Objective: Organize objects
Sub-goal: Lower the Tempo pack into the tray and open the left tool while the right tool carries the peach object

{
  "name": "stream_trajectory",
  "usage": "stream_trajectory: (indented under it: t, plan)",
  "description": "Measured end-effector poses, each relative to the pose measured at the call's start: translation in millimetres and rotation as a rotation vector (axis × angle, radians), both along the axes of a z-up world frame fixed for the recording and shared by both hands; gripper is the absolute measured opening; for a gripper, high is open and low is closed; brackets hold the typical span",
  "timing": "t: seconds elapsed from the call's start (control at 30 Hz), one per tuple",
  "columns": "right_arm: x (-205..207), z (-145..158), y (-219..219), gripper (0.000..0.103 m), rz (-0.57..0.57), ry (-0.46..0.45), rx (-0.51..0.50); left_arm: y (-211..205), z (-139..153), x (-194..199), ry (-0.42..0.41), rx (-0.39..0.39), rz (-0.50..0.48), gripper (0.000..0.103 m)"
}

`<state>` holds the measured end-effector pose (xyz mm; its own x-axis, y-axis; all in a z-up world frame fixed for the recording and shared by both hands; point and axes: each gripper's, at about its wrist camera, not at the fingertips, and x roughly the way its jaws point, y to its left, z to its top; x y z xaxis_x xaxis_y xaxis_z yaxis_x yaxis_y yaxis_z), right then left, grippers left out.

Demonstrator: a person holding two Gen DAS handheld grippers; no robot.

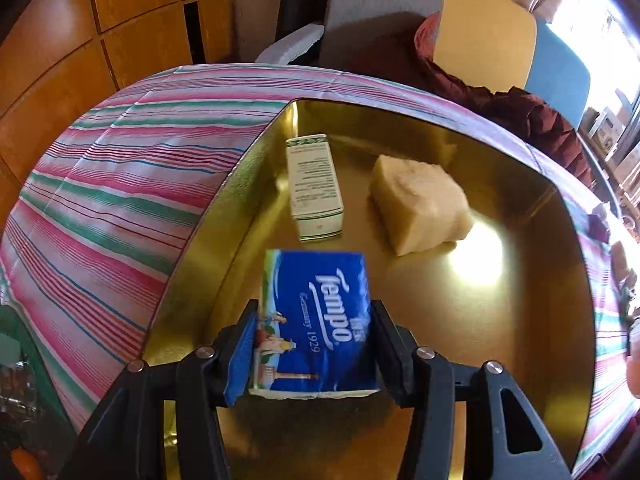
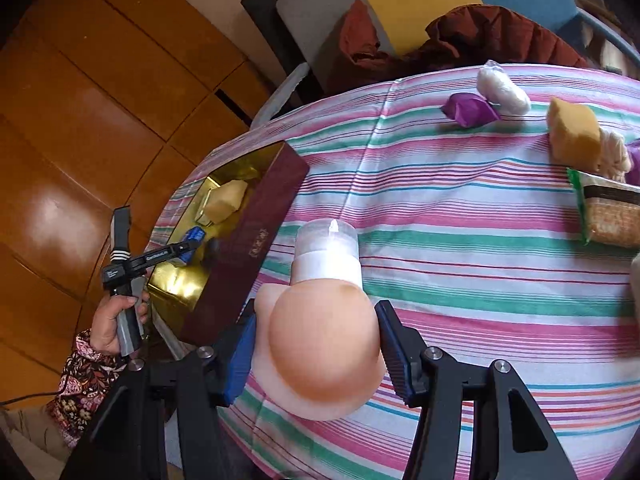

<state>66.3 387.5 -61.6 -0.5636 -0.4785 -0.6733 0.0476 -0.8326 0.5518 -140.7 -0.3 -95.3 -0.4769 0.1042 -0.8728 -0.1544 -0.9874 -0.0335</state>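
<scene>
A blue Tempo tissue pack [image 1: 316,320] sits between the fingers of my left gripper [image 1: 314,312], whose pads press on its two sides, just above the floor of the gold-lined box [image 1: 256,152]. Further in lie a white and green carton [image 1: 316,188] and a pale yellow block [image 1: 420,204]. In the right wrist view my right gripper [image 2: 316,308] is shut on a peach bottle with a white cap [image 2: 324,344], held over the striped cloth beside the box's maroon wall [image 2: 256,236]. The left gripper [image 2: 192,246] shows there inside the box.
On the striped tablecloth [image 2: 460,240] at the far right lie a purple packet [image 2: 470,109], a white packet [image 2: 502,90], a yellow sponge [image 2: 574,134] and a green-edged packet [image 2: 608,212]. Chairs with a dark red jacket [image 2: 500,36] stand behind the table. A person's hand [image 2: 116,320] grips the left tool.
</scene>
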Motion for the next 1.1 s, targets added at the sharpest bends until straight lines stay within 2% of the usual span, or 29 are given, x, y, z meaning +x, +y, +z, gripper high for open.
stream_trajectory:
  t: [0.13, 0.17, 0.33, 0.5, 0.7, 0.8, 0.93, 1.1]
  plan:
    - [-5, 8, -27, 0.057, 0.054, 0.018, 0.012, -9, 6, 8, 0.037, -0.002, 0.046, 0.055]
    - [-8, 10, -34, 0.057, 0.067, 0.023, 0.013, -13, 11, 11, 0.052, 0.025, 0.074, 0.055]
    - [-23, 19, -69, 0.057, 0.130, 0.044, 0.001, -35, 39, 38, 0.165, 0.278, 0.190, 0.056]
    - [-40, 26, -99, 0.057, 0.182, 0.051, 0.006, -37, 44, 58, 0.203, 0.399, 0.241, 0.056]
    - [-59, 28, -129, 0.057, 0.207, 0.049, 0.009, -22, 39, 70, 0.192, 0.410, 0.203, 0.056]
    - [-71, 29, -145, 0.057, 0.209, 0.054, 0.042, -18, 37, 76, 0.191, 0.422, 0.196, 0.056]
    - [-98, 31, -166, 0.058, 0.209, 0.062, 0.139, -16, 38, 82, 0.193, 0.432, 0.192, 0.056]
    - [-148, 28, -199, 0.058, 0.243, 0.059, 0.370, -20, 38, 84, 0.197, 0.443, 0.197, 0.056]
